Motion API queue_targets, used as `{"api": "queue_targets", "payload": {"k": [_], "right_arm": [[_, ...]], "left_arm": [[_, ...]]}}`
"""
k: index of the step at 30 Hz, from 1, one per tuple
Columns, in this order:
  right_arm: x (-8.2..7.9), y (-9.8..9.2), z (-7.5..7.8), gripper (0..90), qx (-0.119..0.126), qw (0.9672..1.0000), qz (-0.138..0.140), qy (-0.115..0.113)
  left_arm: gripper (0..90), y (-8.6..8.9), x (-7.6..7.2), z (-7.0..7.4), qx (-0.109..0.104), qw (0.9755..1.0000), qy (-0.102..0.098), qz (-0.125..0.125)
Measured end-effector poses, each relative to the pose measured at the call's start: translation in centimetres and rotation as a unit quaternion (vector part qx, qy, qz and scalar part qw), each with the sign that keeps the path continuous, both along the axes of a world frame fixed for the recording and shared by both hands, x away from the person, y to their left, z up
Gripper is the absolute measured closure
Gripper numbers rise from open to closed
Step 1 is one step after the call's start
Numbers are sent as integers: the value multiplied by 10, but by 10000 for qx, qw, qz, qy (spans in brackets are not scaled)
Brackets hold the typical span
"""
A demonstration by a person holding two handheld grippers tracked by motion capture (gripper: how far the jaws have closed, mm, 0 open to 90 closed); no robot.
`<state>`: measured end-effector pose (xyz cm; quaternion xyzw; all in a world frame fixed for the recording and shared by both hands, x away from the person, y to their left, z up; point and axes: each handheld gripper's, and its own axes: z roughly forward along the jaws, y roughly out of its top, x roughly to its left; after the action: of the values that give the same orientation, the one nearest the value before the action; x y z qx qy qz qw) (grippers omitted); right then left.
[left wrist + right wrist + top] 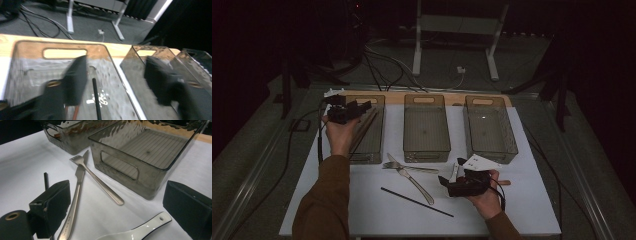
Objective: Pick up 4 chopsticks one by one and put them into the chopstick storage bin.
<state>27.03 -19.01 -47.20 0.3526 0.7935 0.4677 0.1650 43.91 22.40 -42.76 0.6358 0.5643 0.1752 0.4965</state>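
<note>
Holding nothing, your left gripper (pixel 354 107) hangs w/ jaws apart over the left bin (pixel 377 150), a black chopstick (pixel 96 100) lying inside below them. Right gripper (pixel 451 181) jaws also spread, empty, low over the white mat (pixel 522 210), white spoon (pixel 140 230) just ahead betw. them; knife (pixel 75 202) and fork (pixel 100 183) beside.

A lab-style recording setup; dark curtained surroundings, cables (pixel 382 67) strewn across grey carpet, a white metal stand (pixel 457 30) behind, a white-covered tabletop (pixel 522 210) with three clear bins (pixel 427 127).
</note>
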Motion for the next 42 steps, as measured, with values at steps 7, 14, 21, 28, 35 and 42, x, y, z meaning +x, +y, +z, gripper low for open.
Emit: {"api": "queue_targets", "payload": {"k": [7,14,21,28,35,42], "right_arm": [[-1,1,0,50,-12,10000,-5,29],[0,1,0,28,64,9999,64,131],[0,0,1,22,107,9998,100,128],[1,3,2,23,118,9997,136,168],[2,6,0,24,266,9991,296,110],[1,11,2,23,354,9985,422,22]], "left_arm": [[212,-2,-11,8,76,9998,-88,-177],[75,-7,-27,19,186,9988,-233,-388],[9,-10,-46,25,331,9967,-394,-635],[7,-11,-66,24,485,9949,-511,-728],[7,-12,-86,21,575,9937,-546,-794],[7,-16,-108,14,661,9919,-620,-895]]}}
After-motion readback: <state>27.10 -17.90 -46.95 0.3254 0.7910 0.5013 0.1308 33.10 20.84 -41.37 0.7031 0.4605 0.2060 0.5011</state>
